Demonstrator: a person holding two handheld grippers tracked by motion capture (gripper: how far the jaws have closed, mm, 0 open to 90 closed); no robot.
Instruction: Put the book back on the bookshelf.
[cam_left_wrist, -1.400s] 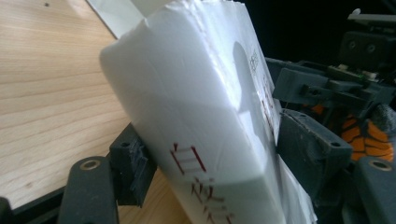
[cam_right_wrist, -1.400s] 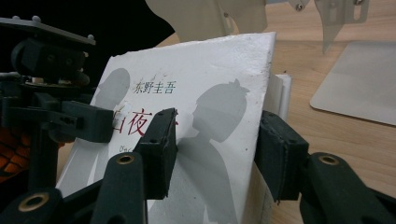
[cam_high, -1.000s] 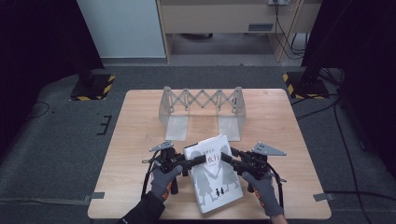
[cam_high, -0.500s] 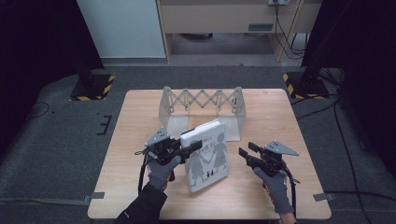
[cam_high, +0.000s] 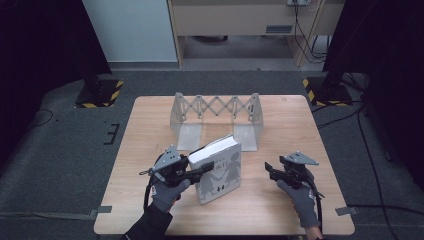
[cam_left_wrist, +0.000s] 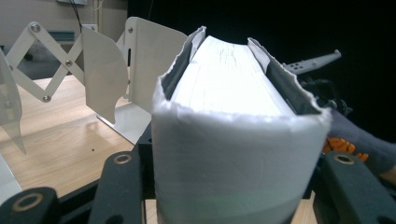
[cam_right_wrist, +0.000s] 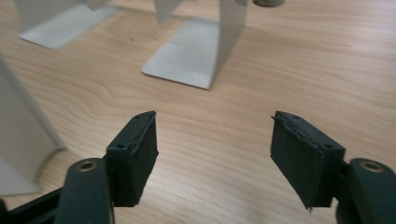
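The left gripper (cam_high: 200, 172) is clamped on the spine end of a thick white book (cam_high: 220, 170), which it holds tilted up off the bench (cam_high: 300, 120), just short of the expanding metal book rack (cam_high: 215, 107) that stands toward the far edge. In the left gripper view the jaws press both covers of the book (cam_left_wrist: 238, 135), the page block faces the camera, and the rack's end plate (cam_left_wrist: 149, 60) stands just beyond on the left. The right gripper (cam_high: 272, 171) hovers well apart from the book, near the bench's right half, with its jaws spread wide and nothing between them; in the right gripper view the pads (cam_right_wrist: 137, 154) hang above bare wood in front of a flat foot of the rack (cam_right_wrist: 196, 56). The step in hand looks like standing the book between the rack's two end plates. To do it well, I would bring the book fully upright before moving it forward, keep the covers parallel to the plates so that no corner catches the scissor lattice, and lower its bottom edge onto the wood between the feet rather than onto one of them. One grip at the spine lets a heavy page block sag, so the free right gripper could steady the far cover, letting go only once the book stands by itself.
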